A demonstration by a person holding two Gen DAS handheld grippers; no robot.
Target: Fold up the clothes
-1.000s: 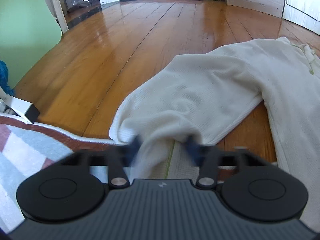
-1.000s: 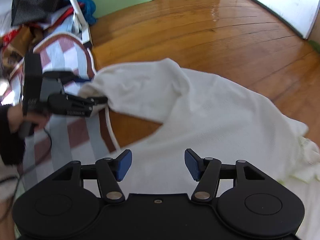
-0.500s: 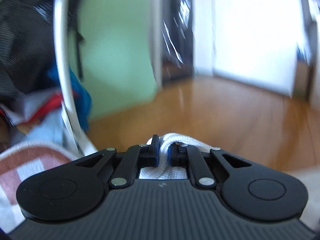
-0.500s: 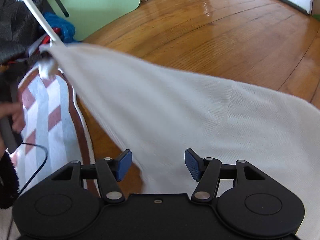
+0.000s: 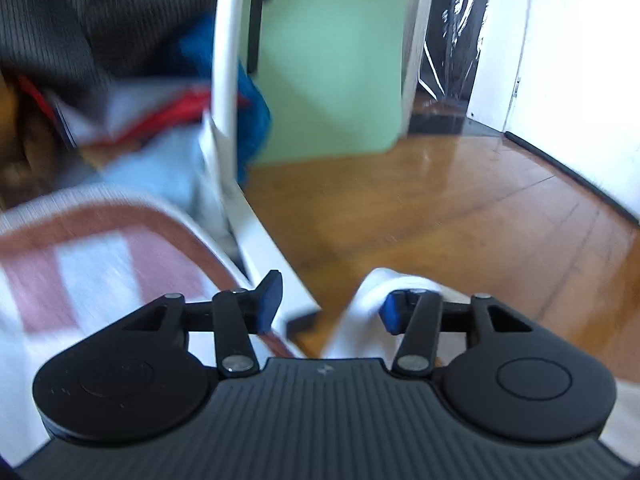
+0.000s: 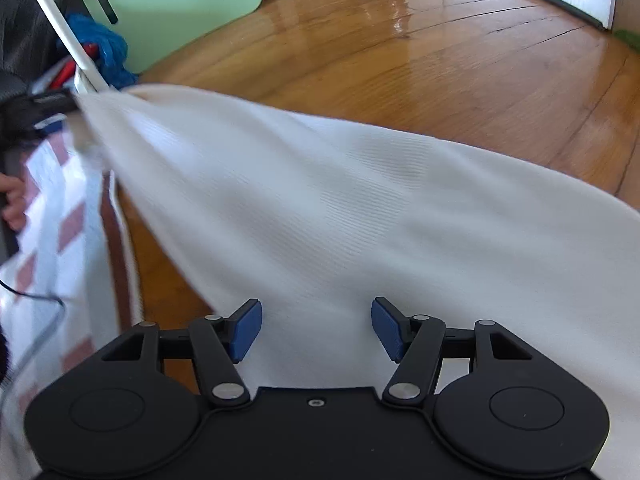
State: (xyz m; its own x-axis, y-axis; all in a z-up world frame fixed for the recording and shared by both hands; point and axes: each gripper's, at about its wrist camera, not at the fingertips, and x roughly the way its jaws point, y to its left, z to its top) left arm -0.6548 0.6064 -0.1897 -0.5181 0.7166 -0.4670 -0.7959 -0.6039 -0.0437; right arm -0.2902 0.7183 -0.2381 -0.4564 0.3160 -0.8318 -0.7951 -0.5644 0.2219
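A white knit garment (image 6: 360, 216) stretches across the right wrist view, from the upper left down to the right over the wooden floor. My right gripper (image 6: 316, 328) hovers open just above its near part, with nothing between the fingers. The left gripper (image 6: 36, 108) shows blurred at the cloth's far left tip, beside a person's hand (image 6: 12, 200). In the left wrist view my left gripper (image 5: 332, 306) stands open. A bunched end of the white garment (image 5: 372, 292) drapes over its right fingertip (image 5: 394, 312).
A white rack pole (image 5: 226, 80) rises just ahead, with a pile of dark, blue and red clothes (image 5: 120, 92) behind it. A red-and-white striped rug (image 5: 92, 256) lies left, with a thin cable (image 6: 40, 300). Green panel (image 5: 332, 60) and bare wooden floor (image 5: 480, 220) lie right.
The left gripper, shut on the garment's end half a second ago, has opened; the cloth now only hangs over its right finger. The right gripper stays open over the garment.
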